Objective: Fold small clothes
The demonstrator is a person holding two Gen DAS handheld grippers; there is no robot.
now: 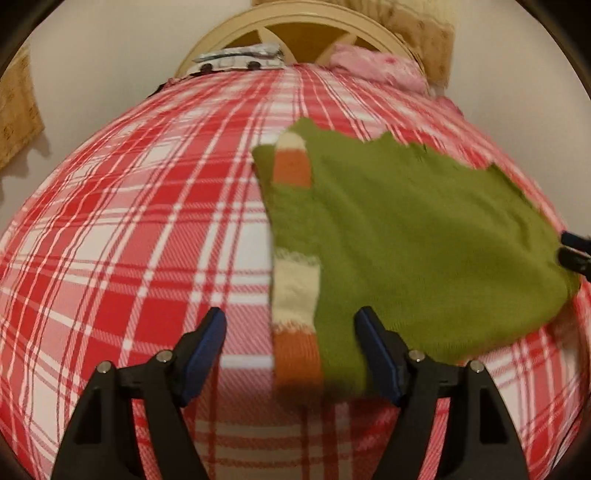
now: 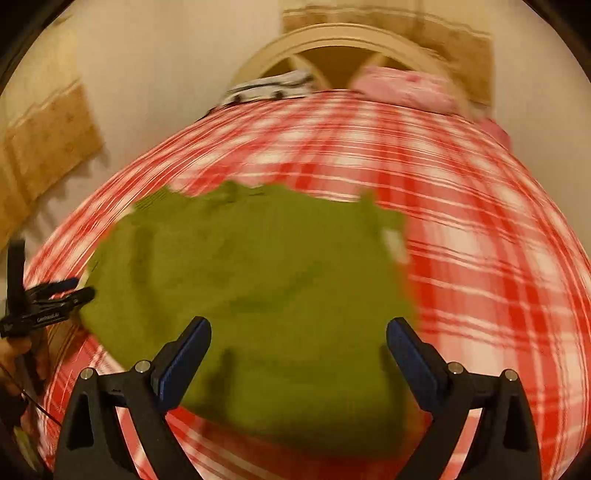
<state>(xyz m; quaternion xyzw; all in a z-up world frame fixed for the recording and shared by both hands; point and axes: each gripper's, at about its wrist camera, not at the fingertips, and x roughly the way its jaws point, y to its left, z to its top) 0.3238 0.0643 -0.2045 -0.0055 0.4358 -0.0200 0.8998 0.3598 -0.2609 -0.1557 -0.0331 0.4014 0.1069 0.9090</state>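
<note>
A small green knit sweater (image 1: 406, 236) with cream and orange striped sleeves lies flat on a red and white plaid cover (image 1: 129, 240). My left gripper (image 1: 291, 332) is open above the sweater's near left edge, over a striped sleeve (image 1: 295, 295). The right gripper's tips (image 1: 574, 251) show at the sweater's right edge. In the right wrist view the sweater (image 2: 258, 288) lies ahead, blurred. My right gripper (image 2: 299, 339) is open above its near edge. The left gripper (image 2: 55, 299) shows at the sweater's left side.
A round cream headboard (image 1: 295, 22) stands at the far end. A pink cloth (image 1: 376, 66) and a white patterned cloth (image 1: 240, 59) lie at the far edge of the cover. Tan boards (image 2: 48, 147) lean on the wall at left.
</note>
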